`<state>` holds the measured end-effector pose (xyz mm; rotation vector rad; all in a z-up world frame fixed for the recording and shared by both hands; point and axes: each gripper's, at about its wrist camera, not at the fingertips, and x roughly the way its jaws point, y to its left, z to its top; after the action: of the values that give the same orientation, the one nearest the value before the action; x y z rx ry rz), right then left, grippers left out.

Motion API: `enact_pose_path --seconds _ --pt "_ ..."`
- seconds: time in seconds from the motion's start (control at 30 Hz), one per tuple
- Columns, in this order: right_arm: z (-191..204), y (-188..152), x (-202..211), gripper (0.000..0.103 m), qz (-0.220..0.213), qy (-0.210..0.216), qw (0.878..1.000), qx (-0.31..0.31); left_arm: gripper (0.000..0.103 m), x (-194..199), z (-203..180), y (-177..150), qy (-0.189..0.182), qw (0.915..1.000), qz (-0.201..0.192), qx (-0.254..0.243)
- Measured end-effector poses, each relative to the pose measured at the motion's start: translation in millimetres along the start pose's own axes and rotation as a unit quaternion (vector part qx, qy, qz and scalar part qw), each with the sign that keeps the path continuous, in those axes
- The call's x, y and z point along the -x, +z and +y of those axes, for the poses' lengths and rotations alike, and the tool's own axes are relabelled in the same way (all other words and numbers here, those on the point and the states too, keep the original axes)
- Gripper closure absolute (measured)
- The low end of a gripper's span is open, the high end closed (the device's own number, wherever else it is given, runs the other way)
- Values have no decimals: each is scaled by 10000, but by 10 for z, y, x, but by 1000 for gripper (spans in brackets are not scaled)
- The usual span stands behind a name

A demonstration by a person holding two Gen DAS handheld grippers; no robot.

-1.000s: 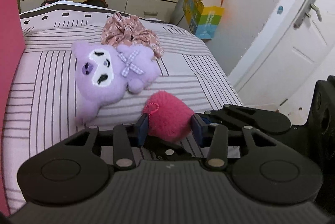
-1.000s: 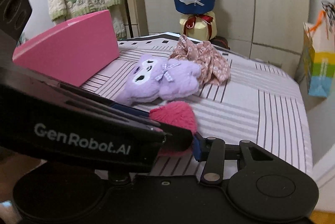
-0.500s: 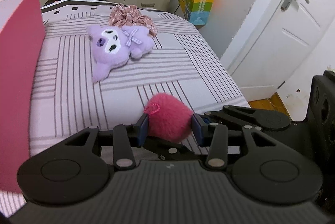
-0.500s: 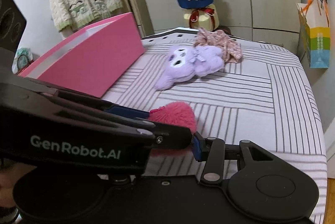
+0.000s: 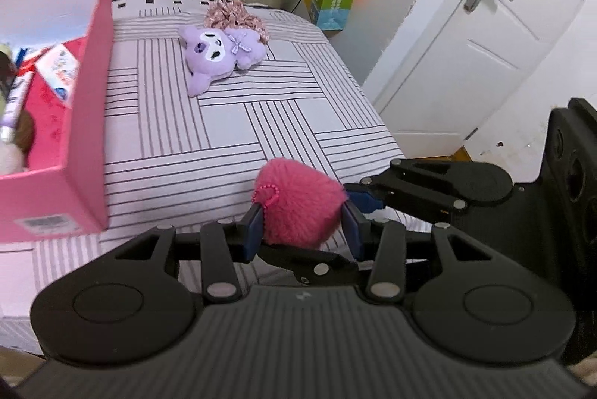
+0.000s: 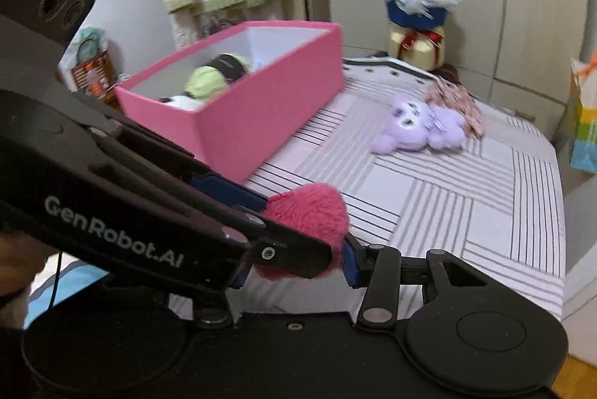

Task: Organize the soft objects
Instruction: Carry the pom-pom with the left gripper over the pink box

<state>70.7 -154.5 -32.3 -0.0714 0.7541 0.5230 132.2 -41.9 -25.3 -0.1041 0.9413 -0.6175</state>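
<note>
A fluffy pink plush (image 5: 298, 197) hangs above the near end of the striped bed (image 5: 224, 123). My left gripper (image 5: 302, 223) is shut on it, with one blue pad pressing each side. From the right, my right gripper (image 5: 363, 199) presses a blue pad against the same plush. In the right wrist view the pink plush (image 6: 309, 212) sits between my right gripper's (image 6: 294, 268) fingers, and the left gripper (image 6: 298, 231) crosses in front and hides the left finger. A purple plush (image 5: 220, 52) (image 6: 414, 126) lies far back on the bed beside a floral cloth (image 5: 235, 15).
An open pink box (image 5: 89, 100) (image 6: 268, 108) stands on the bed's left side with several soft toys and packets inside. A bouquet (image 6: 418, 3) and cupboards stand behind the bed. A colourful gift bag (image 5: 332, 3) hangs at the right, beside a white door (image 5: 485, 37).
Both grippers, still holding the pink plush, have risen and pulled back from the purple plush. The pink box's open inside has come into view on the left.
</note>
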Motion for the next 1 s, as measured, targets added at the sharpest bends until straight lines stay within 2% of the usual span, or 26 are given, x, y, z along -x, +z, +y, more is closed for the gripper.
enact_pose_path --seconds 0.17,0.3,0.5,0.73,1.0 --pt "254 174 186 51 -132 268 9993 226 61 433 51 -54 1 9998 -188 -103" --pt "428 323 257 51 -373 423 9975 417 61 758 120 -65 126 9983 -537 -188" --pt "614 613 156 51 -653 545 9946 587 61 1039 347 43 327 9951 -921 -171" --pt "731 977 -151 51 -868 558 9920 732 60 1128 718 314 608 9915 -1151 -66" --pt "656 1448 -713 51 -982 569 9892 930 60 961 1264 724 890 9868 -1320 311"
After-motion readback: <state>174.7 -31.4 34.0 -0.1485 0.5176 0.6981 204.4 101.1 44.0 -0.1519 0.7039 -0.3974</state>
